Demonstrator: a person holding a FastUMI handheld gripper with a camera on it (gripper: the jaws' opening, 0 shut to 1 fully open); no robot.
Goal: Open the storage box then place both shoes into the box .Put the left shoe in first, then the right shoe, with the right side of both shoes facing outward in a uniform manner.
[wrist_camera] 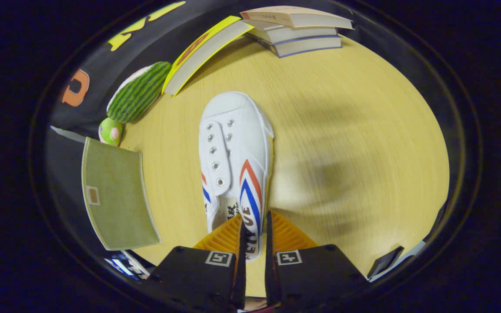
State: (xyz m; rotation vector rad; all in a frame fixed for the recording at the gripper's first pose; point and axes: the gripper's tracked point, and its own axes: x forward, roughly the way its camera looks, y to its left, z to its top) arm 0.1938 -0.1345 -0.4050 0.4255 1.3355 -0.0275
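Currently: gripper (255, 226), bottom ctr, clenched on heel wall of white shoe (235, 148), both fingers pressing it; toe pts up-frame over wooden table (355, 130). Left: green fabric box (115, 195); upper left: watermelon plush (135, 93), yellow book (205, 52); top: book stack (296, 30).

Gripper (255, 226): fingers nearly closed, pressing both sides of the shoe's (233, 161) heel wall.
Pose: pointing forward along it.

Evenly bright over the tabletop (342, 130), lit from above. Soft, smeared shadows right of the white shoe (233, 161). Slight blur in the wood grain. Strong fisheye bending toward the rim, curving the books (298, 32). No harsh glare.
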